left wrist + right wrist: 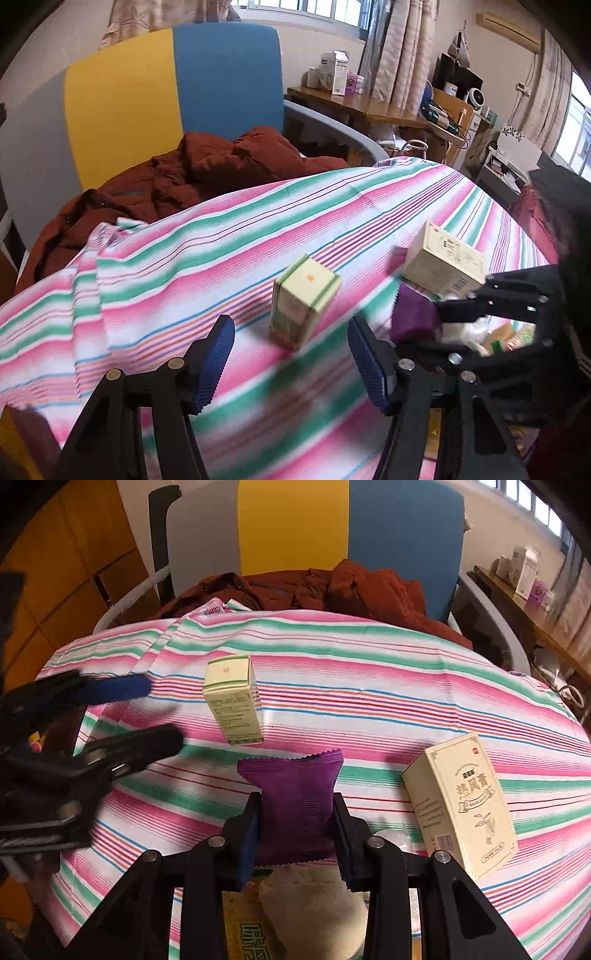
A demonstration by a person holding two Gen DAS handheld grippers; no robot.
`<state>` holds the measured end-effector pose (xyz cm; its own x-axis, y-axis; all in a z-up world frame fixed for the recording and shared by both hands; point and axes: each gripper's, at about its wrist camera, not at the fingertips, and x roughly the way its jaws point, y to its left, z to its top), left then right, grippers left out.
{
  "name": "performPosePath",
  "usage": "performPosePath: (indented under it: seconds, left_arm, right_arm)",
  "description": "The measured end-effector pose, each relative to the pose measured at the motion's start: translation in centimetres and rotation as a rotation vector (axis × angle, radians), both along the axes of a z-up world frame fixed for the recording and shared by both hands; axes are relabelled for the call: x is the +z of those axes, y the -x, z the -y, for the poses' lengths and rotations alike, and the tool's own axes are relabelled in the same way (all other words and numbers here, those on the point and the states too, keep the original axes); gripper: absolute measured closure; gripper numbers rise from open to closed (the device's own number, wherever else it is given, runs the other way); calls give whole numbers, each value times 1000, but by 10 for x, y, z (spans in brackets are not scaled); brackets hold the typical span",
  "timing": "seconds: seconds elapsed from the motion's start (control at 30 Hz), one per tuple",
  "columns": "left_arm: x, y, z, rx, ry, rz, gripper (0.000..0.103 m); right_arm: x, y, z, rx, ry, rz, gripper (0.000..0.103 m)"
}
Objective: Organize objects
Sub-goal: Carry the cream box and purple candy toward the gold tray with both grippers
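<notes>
On the striped cloth:
Purple packet: pinched in the right gripper, above the cloth.
Green-edged box: upright, ahead of the left gripper, whose jaws stand apart, empty.
Cream box: right of the packet.

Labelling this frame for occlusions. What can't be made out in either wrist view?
- Items under the purple packet: right wrist view, covered by the right gripper and cut off by the bottom edge.
- Same pile in left wrist view: blurred behind the right gripper.
- Small print on the green-edged box: motion blur.
- Left gripper fingers in right wrist view: smeared.
</notes>
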<state>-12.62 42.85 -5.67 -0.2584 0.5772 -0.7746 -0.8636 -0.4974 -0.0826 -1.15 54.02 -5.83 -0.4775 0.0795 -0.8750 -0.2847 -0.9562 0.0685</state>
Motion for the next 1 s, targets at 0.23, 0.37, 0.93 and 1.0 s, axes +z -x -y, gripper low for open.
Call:
performPosePath:
  seconds: [0.23,0.37,0.93,1.0]
  left_arm:
    - [-13,8,-26,-78,-10,-7,56]
    - [-15,10,-27,-70,-13,19,62]
    - [43,-45,96,182,-92,7,62]
    - [51,-51,113,207,-94,-14,62]
  right_arm:
    - [-3,1,-3,-8,1,8,67]
    - [-8,3,-3,-1,-9,27,67]
    - [-3,5,20,97,-55,-41,67]
    - [-1,4,22,105,-74,-51,67]
